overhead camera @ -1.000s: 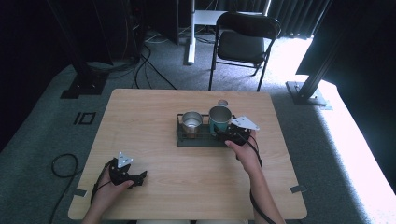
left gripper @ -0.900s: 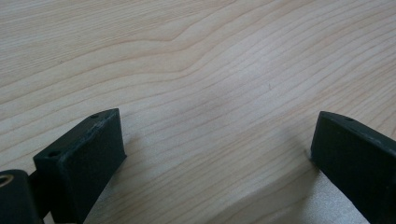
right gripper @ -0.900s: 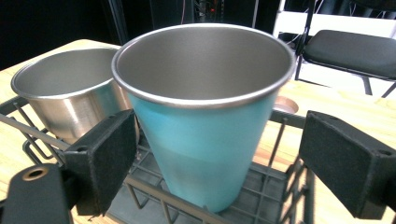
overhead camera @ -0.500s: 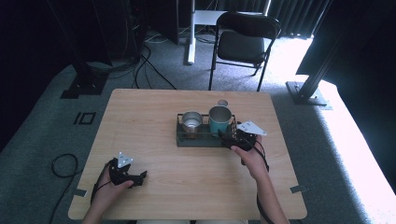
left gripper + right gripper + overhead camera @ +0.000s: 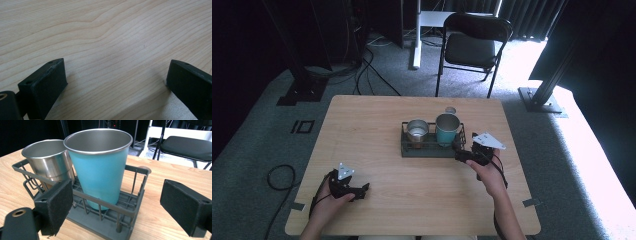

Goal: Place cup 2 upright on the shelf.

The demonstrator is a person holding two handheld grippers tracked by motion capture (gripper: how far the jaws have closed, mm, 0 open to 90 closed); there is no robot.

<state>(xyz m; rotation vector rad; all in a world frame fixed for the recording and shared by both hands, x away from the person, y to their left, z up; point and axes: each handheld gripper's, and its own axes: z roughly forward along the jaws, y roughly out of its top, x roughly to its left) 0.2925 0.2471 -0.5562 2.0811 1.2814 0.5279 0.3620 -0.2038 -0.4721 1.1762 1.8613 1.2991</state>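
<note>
No text, label, brand, number or sign is being shown legibly on anything in these views.

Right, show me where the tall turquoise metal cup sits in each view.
High view: the tall turquoise metal cup stands at table centre, in the right end of the dark wire rack.
Left gripper view: bare wooden table between open jaws.
Right gripper view: cup centre frame, in the rack.
Shared landmark: the shorter silver steel cup beside it.
</note>
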